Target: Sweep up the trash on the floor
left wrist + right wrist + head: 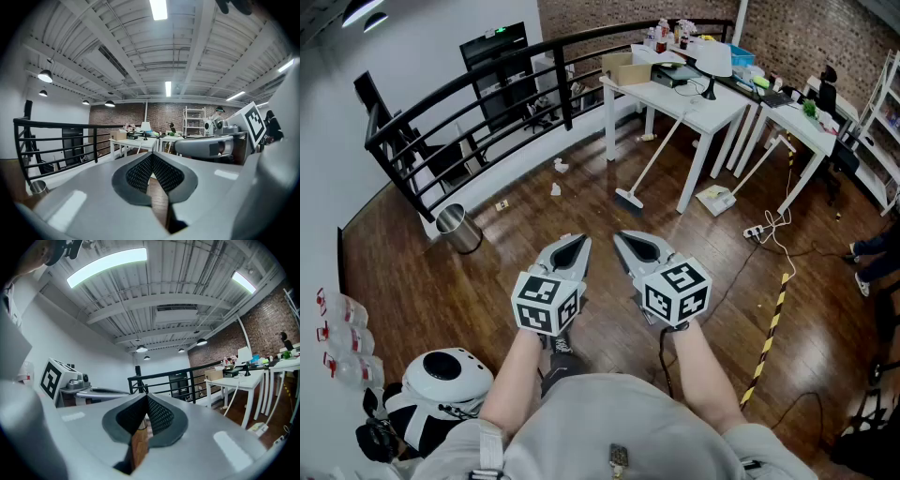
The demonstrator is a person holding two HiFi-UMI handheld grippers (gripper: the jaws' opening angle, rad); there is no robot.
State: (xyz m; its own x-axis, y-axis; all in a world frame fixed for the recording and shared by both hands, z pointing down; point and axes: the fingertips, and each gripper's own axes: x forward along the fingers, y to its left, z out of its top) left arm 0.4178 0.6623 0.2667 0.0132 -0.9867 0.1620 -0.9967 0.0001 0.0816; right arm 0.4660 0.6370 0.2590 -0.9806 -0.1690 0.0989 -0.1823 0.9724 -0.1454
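Bare wood floor ahead of me, open as far as paper scraps. Beyond them, white table legs bar way, broom and dustpan propped there. Railing closes left side, metal bin beside it. Cable trails over floor at right. Helmet near my left elbow.

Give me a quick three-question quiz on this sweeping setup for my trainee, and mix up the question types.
1. True or false: the left gripper and the right gripper are both shut and hold nothing.
2. Which tool leans on the white table that bears the lamp? A broom, B mop, C ladder.
3. Fill in: the metal trash can stands on the floor by the black ____.
Key: 1 true; 2 A, the broom; 3 railing.
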